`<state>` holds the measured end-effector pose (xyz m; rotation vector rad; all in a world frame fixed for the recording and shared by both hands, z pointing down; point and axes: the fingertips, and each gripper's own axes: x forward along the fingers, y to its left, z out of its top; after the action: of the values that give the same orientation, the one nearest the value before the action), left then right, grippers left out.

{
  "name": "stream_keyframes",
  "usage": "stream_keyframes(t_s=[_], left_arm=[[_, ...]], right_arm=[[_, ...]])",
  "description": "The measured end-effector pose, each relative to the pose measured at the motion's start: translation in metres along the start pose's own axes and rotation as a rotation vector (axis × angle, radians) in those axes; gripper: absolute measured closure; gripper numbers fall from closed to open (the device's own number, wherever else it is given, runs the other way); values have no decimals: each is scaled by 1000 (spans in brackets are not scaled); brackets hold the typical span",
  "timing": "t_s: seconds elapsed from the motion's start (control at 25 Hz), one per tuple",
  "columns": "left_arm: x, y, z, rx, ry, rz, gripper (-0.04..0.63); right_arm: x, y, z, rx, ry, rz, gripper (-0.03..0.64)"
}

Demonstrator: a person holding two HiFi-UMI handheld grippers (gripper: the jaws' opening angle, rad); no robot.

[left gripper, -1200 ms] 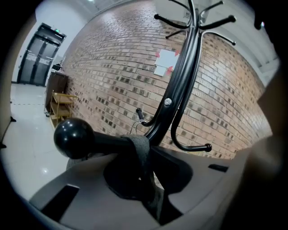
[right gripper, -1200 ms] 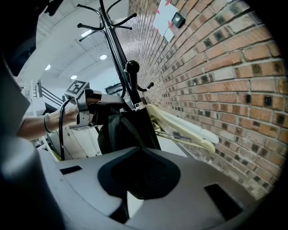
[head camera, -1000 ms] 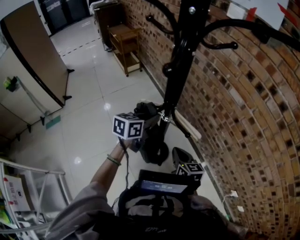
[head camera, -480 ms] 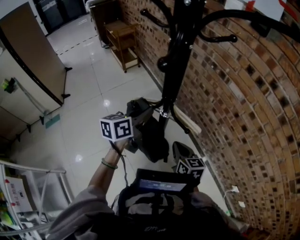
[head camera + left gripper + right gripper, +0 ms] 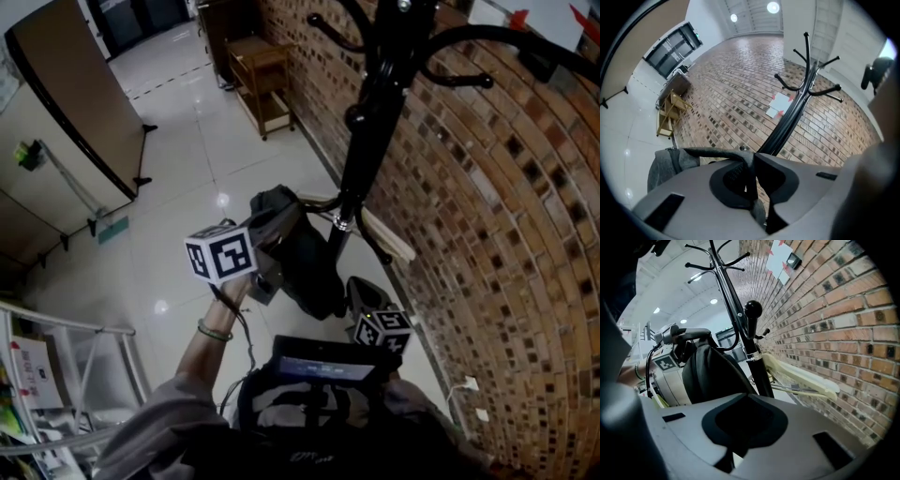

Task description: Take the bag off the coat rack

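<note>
The black coat rack [image 5: 367,131] stands against the brick wall [image 5: 487,244]. A dark bag [image 5: 302,264] hangs beside its pole, low down. My left gripper [image 5: 265,230], under its marker cube, is shut on the bag's grey strap [image 5: 746,165]. The strap runs off to the left over the grey bag [image 5: 665,165], with the coat rack [image 5: 794,110] behind it. My right gripper [image 5: 361,300] is low near my body, right of the bag. In its view the right gripper [image 5: 732,456] is shut with nothing in it, and the bag [image 5: 710,373] and pole [image 5: 752,350] are ahead.
A cream wooden hanger [image 5: 386,238] juts from the rack's lower part toward the wall. A wooden cart [image 5: 264,82] stands farther along the wall. A brown partition [image 5: 80,103] is at the left, a metal rail [image 5: 66,328] at the lower left.
My left gripper has drawn the strap leftward and up, and the bag has come away from the rack's pole. The right gripper stays low.
</note>
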<state>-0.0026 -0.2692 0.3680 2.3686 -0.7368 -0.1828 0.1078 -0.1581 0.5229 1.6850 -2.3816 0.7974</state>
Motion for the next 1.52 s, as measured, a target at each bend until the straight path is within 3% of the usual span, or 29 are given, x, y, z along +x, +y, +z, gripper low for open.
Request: stream_keyframes(t_s=[0.2, 0.44, 0.76, 1.04, 1.52], left_arm=[[-29, 7, 9, -35, -61, 33, 557], [-47, 17, -12, -11, -32, 82, 557], [-80, 31, -36, -33, -25, 162, 557], [-106, 47, -75, -88, -10, 238, 557], [-125, 56, -119, -165, 0, 292, 555]], right_arm=[[4, 10, 0, -15, 8, 24, 612], [11, 18, 5, -46, 5, 51, 612], [20, 28, 8, -97, 13, 83, 612], [23, 38, 10, -129, 26, 95, 612], [23, 56, 19, -167, 16, 137, 612]])
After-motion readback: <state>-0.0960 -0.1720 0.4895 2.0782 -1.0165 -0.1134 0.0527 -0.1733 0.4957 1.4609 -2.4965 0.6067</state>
